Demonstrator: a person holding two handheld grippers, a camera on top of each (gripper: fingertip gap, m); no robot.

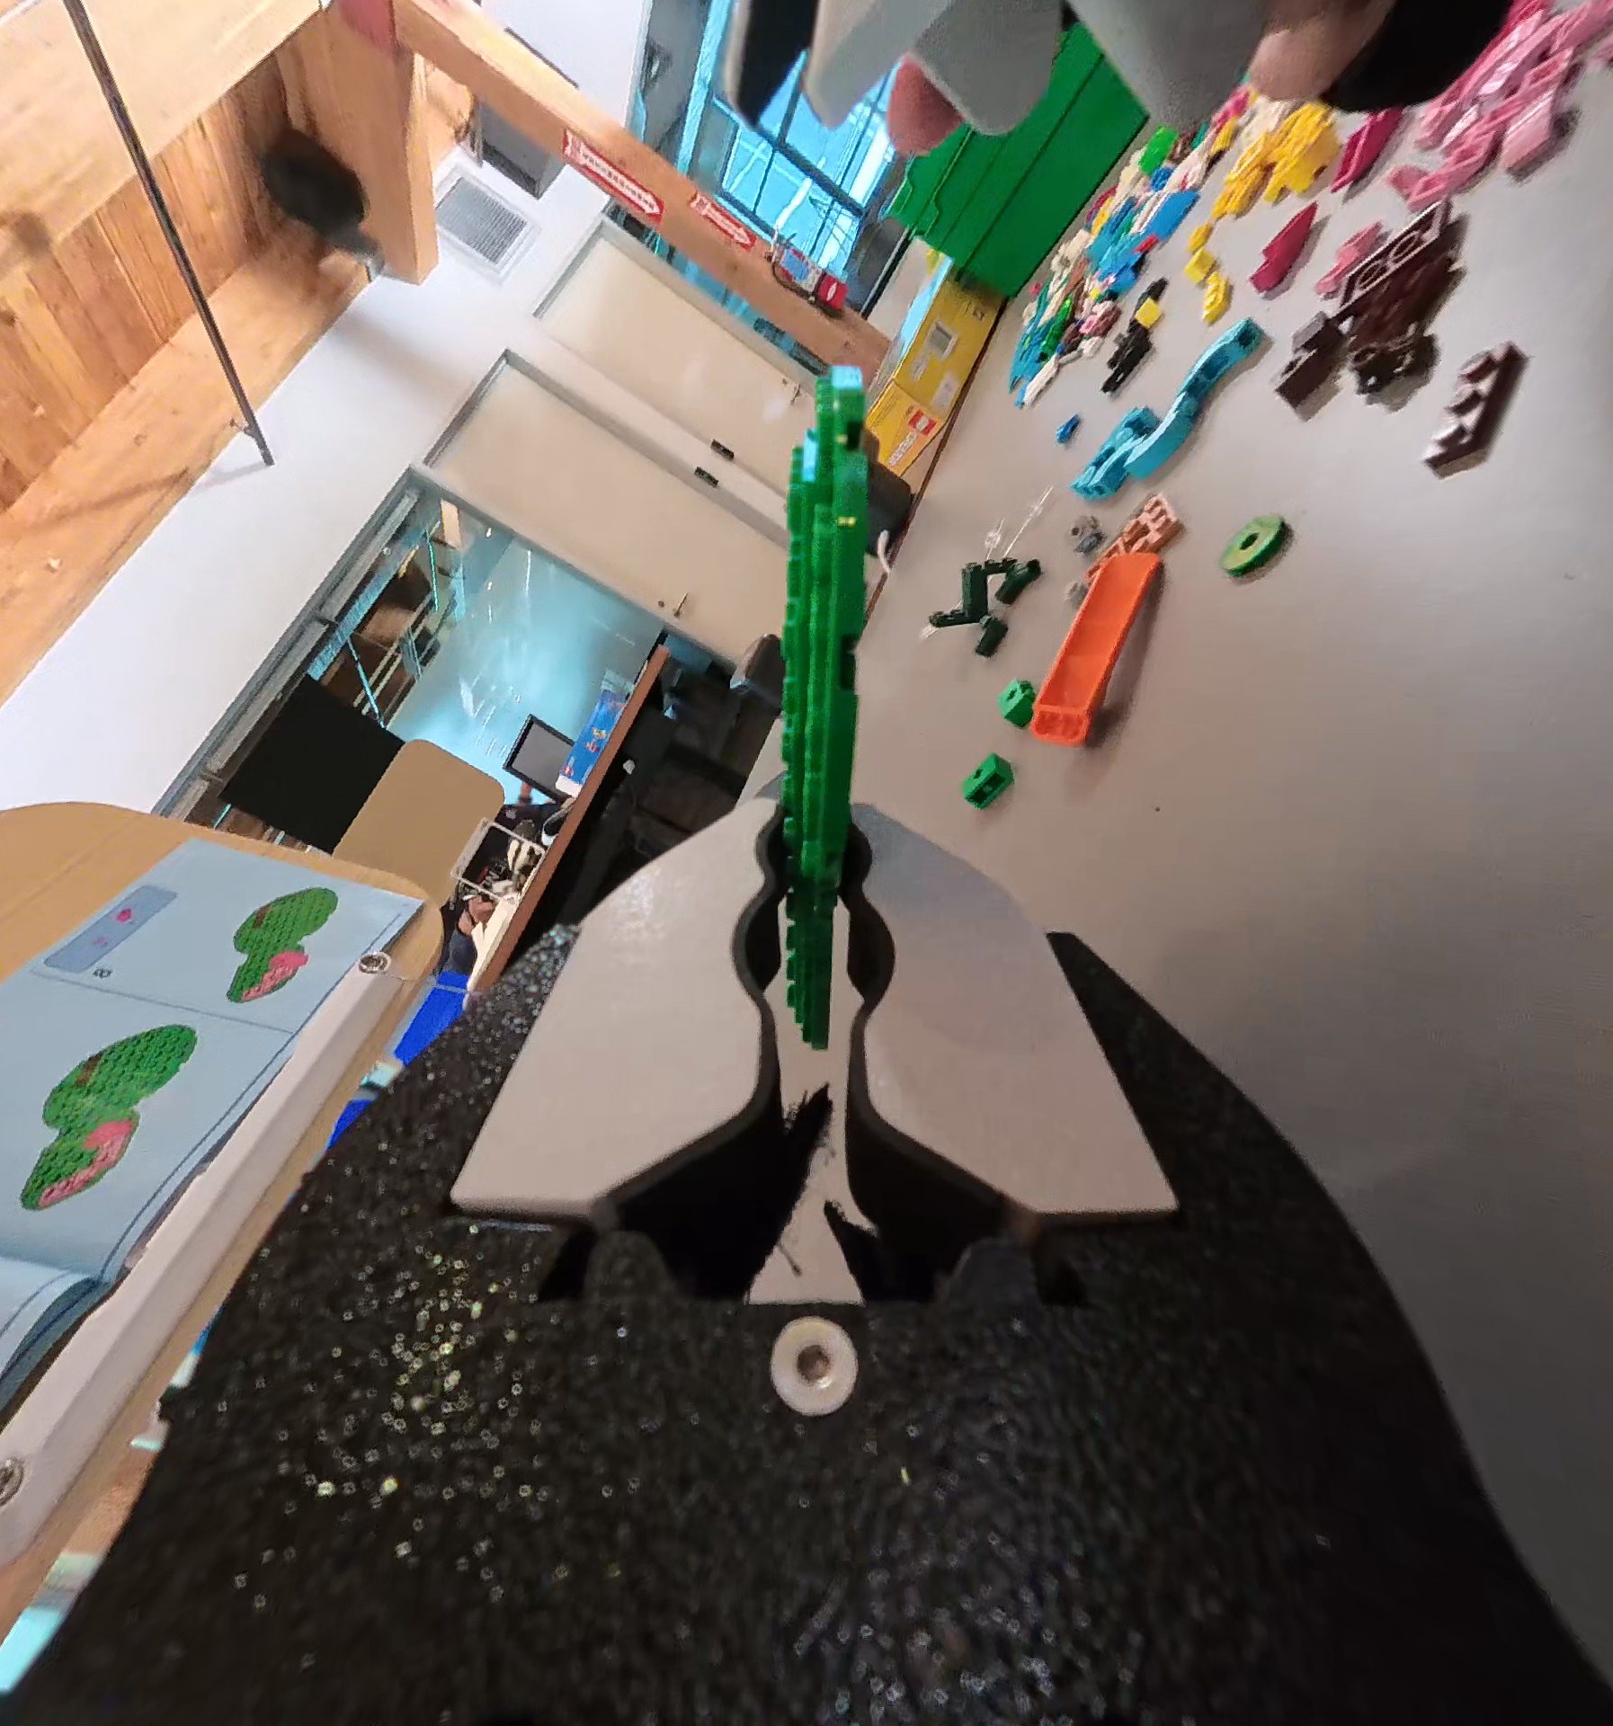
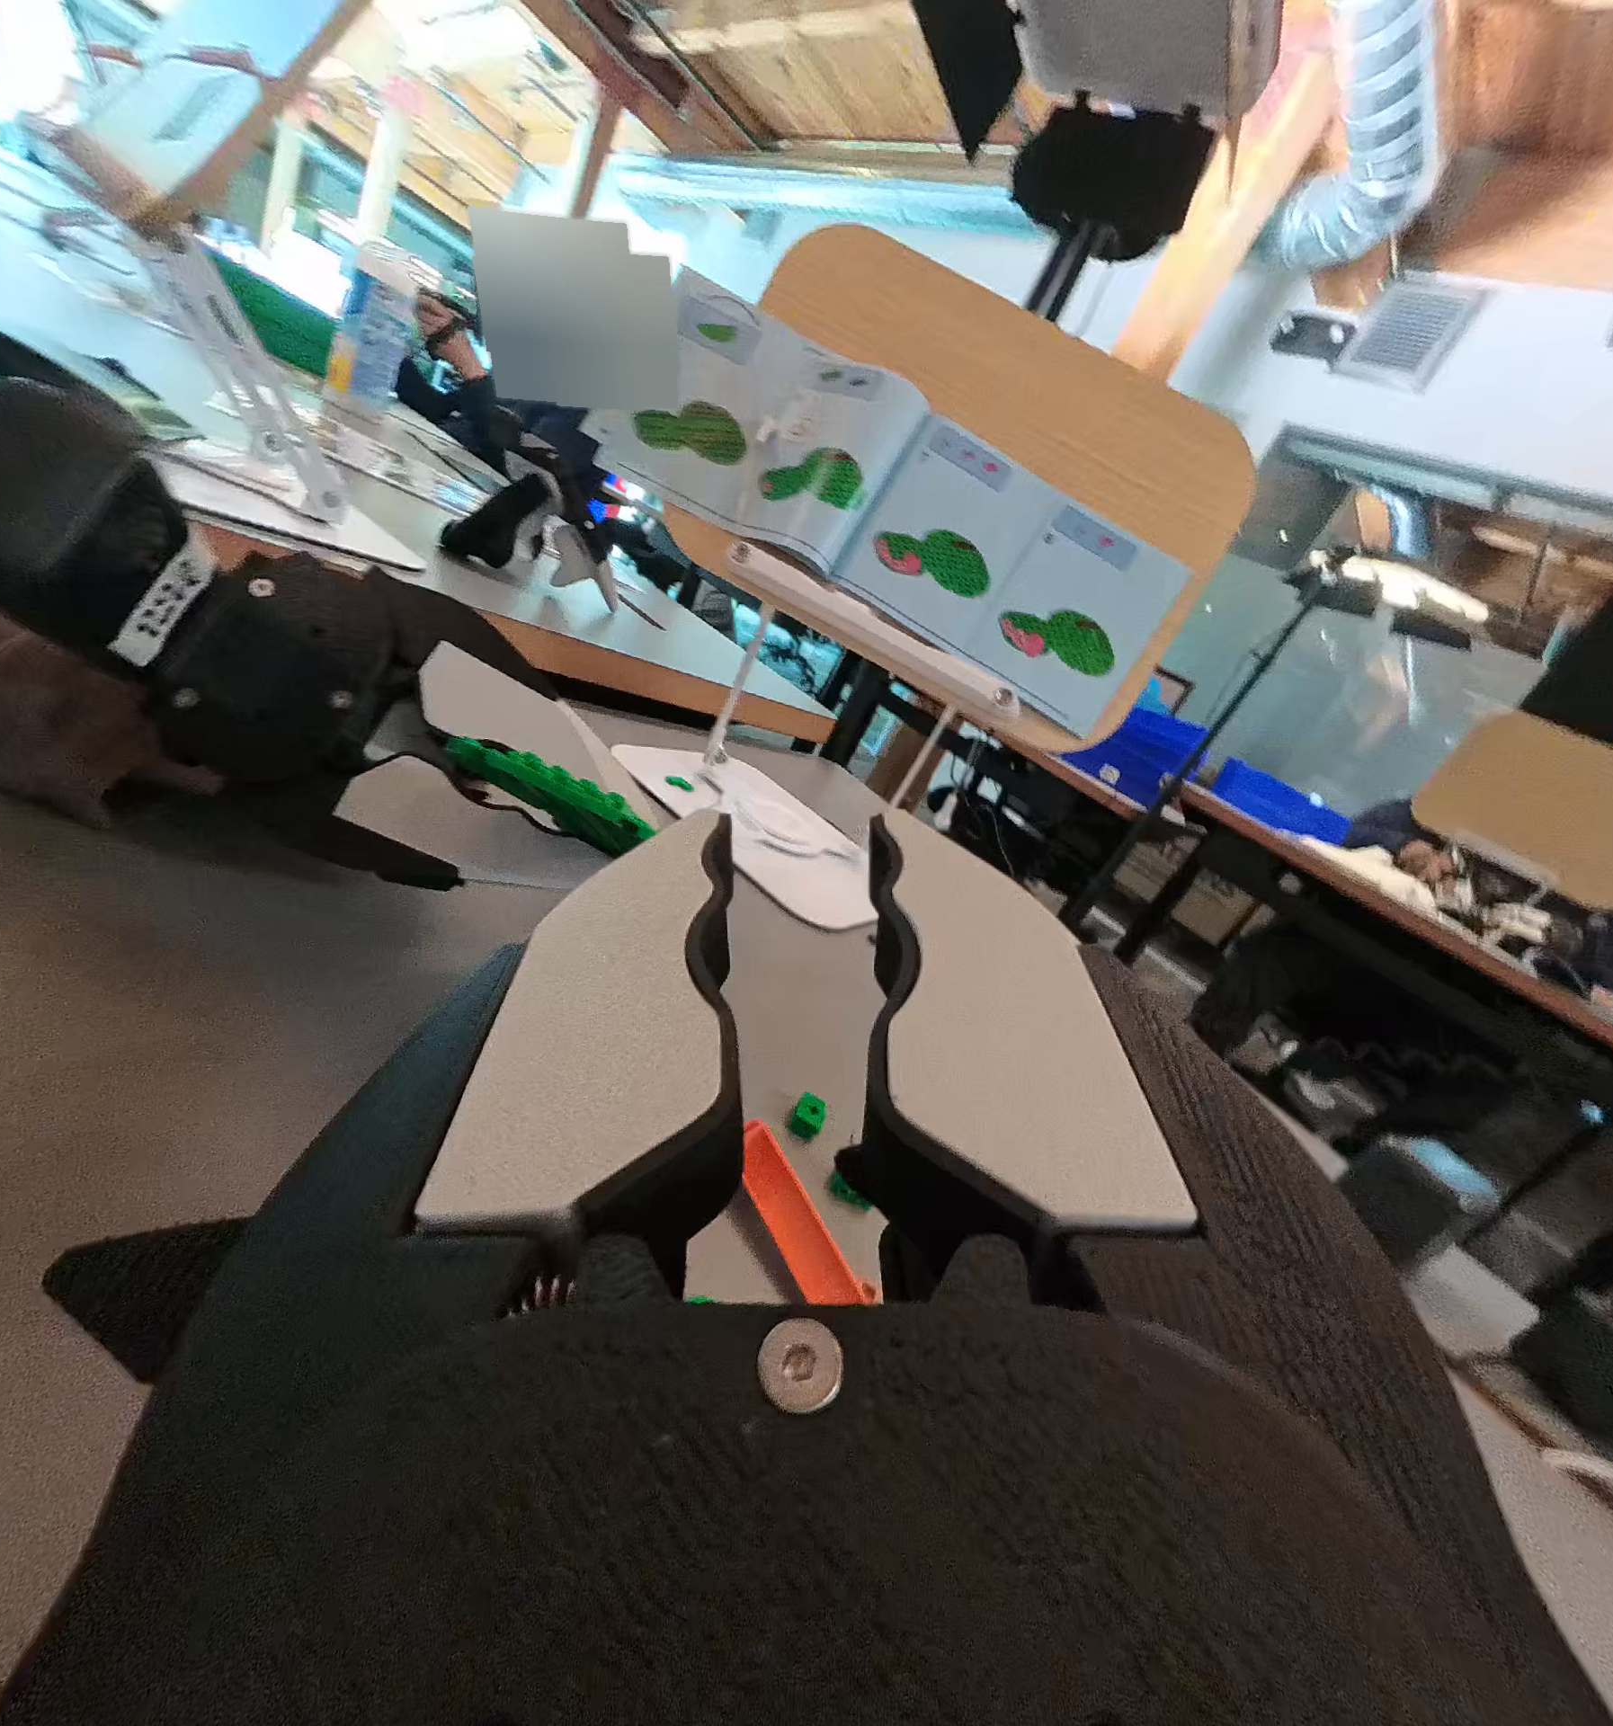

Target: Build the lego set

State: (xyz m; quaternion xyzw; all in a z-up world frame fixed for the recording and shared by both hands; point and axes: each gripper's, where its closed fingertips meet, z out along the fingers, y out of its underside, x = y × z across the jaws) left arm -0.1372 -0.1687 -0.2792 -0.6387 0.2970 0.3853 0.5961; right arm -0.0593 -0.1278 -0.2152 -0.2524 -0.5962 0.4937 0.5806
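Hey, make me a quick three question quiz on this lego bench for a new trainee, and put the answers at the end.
1. True or false: the left gripper is empty.
2. What lies on the table below the gap between the right gripper fingers? A) an orange piece and small green bricks B) a pink heap C) a yellow box
3. Fill in: the booklet sits open on a ____ stand.

Key
1. False: it is shut on the green plate, held edge-on.
2. A: the orange piece and a green brick show through the gap.
3. Wooden.
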